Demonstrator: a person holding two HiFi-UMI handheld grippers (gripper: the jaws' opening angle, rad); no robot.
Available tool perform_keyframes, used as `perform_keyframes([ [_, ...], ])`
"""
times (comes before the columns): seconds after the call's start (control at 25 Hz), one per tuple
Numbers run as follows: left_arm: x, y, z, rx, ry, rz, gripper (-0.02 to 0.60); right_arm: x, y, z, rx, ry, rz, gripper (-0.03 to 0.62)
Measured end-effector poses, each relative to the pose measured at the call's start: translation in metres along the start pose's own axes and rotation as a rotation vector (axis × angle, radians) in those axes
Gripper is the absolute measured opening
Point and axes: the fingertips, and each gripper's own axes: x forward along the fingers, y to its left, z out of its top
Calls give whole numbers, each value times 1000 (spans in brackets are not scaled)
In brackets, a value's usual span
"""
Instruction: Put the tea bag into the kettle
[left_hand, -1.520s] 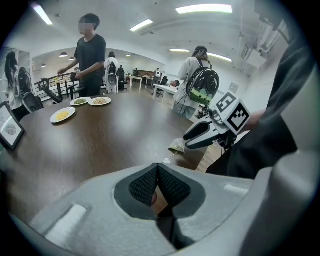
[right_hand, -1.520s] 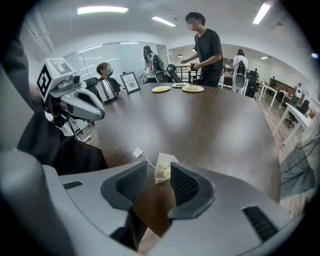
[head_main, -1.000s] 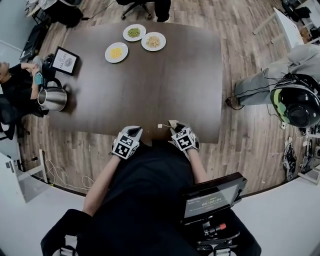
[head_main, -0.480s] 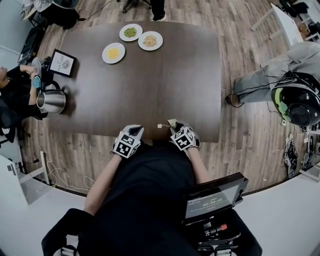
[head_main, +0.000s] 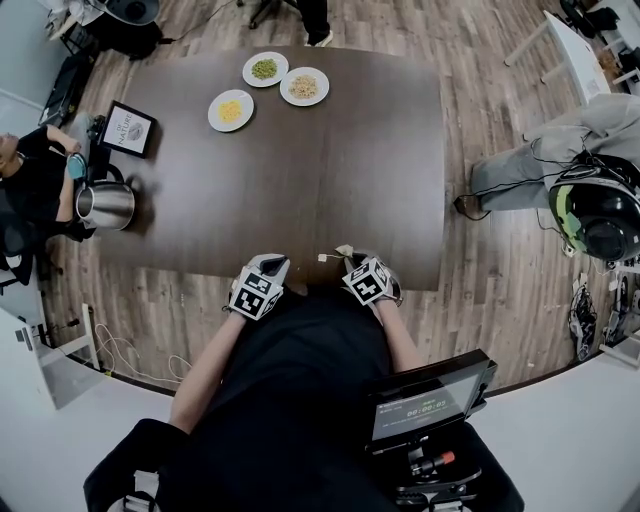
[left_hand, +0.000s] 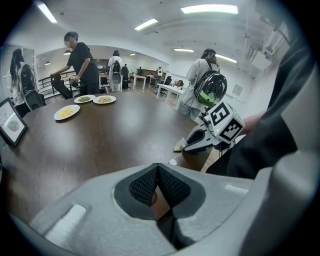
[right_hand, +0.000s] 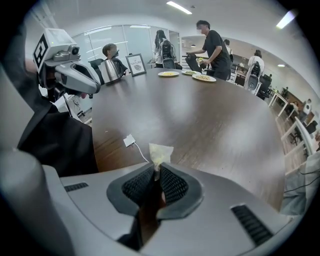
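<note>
A pale tea bag (right_hand: 160, 152) lies at the near edge of the dark table (head_main: 330, 170), and my right gripper (right_hand: 157, 172) is shut on its lower corner. Its jaws have just been closing on it. A string runs from the bag to a white tag (right_hand: 129, 140) on the table. In the head view the tea bag (head_main: 345, 250) shows just ahead of the right gripper (head_main: 351, 257). My left gripper (head_main: 272, 263) hovers beside it, shut, with nothing between its pads (left_hand: 145, 185). The steel kettle (head_main: 105, 205) stands far off at the table's left edge.
Three plates of food (head_main: 231, 110) sit at the table's far end, and a framed picture (head_main: 127, 130) stands near the kettle. A person (head_main: 30, 180) sits by the kettle. A helmet (head_main: 595, 210) hangs at the right, and a monitor (head_main: 425, 405) is behind me.
The right gripper's jaws have closed onto the tea bag. Both hands have kept their places at the table's near edge.
</note>
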Motion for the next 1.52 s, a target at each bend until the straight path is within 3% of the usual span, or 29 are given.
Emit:
perform_keyframes([
  [0.32, 8, -9, -3, -1, 15, -16, 4, 5, -3, -20, 38, -1, 14, 38],
  [0.6, 8, -5, -6, 1, 1, 1, 3, 4, 3, -15, 5, 4, 8, 38],
  [0.84, 8, -9, -5, 18, -37, -14, 3, 3, 2, -15, 80, -23, 26, 38],
  [1.16, -7, -16, 30, 63, -189, -37, 5, -19, -30, 18, 227, -223, -4, 38],
  [1.36, -21, -13, 57, 123, -336, 30, 4, -61, -37, 65, 195, -419, -32, 38],
  [1.52, -42, -15, 72, 160, -437, 55, 3, -112, -21, 110, 105, -635, -42, 38],
])
